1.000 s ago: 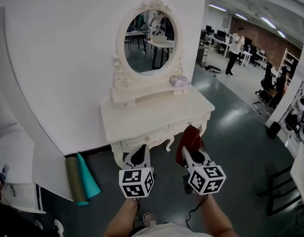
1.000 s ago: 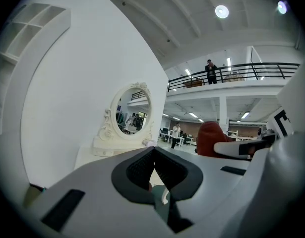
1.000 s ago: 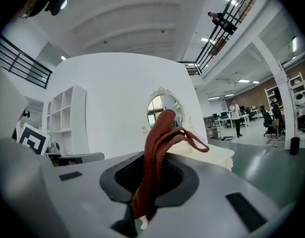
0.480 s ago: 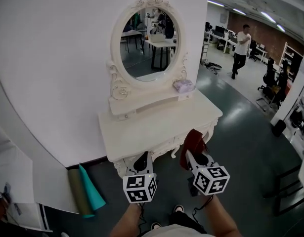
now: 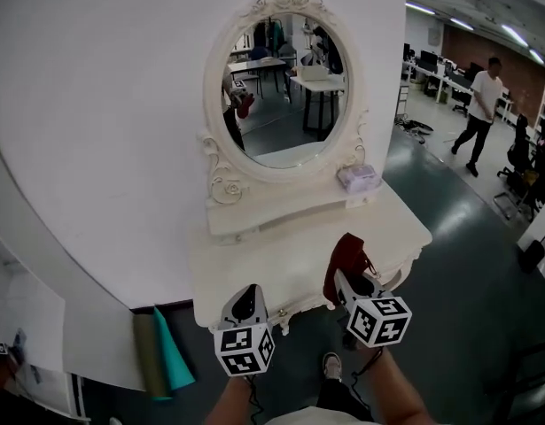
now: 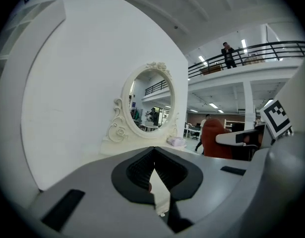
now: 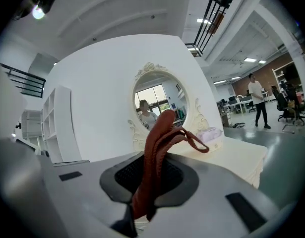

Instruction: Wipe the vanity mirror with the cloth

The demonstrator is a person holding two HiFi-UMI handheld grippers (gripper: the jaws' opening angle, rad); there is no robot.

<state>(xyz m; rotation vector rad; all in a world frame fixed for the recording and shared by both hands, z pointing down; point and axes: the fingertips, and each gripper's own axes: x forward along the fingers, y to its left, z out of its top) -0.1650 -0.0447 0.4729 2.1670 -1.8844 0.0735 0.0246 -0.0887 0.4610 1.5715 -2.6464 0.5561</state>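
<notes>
An oval vanity mirror (image 5: 285, 87) in an ornate cream frame stands on a cream dressing table (image 5: 254, 268) against the white wall. The same mirror (image 6: 151, 102) (image 7: 157, 100) shows ahead in both gripper views. My right gripper (image 5: 346, 277) is shut on a dark red cloth (image 5: 345, 259) (image 7: 156, 157), held over the table's front right part, short of the mirror. My left gripper (image 5: 245, 304) hovers at the table's front edge, jaws together with nothing between them.
A small pale pouch (image 5: 358, 178) lies on the table's raised shelf at the mirror's right foot. Green and teal rolls (image 5: 161, 361) lean on the floor at the left. A person (image 5: 478, 104) walks in the open office at the far right.
The view has closed in on the vanity: mirror and table loom larger and nearer. Both grippers now reach over the table's front edge. The cloth stays clamped in the right gripper.
</notes>
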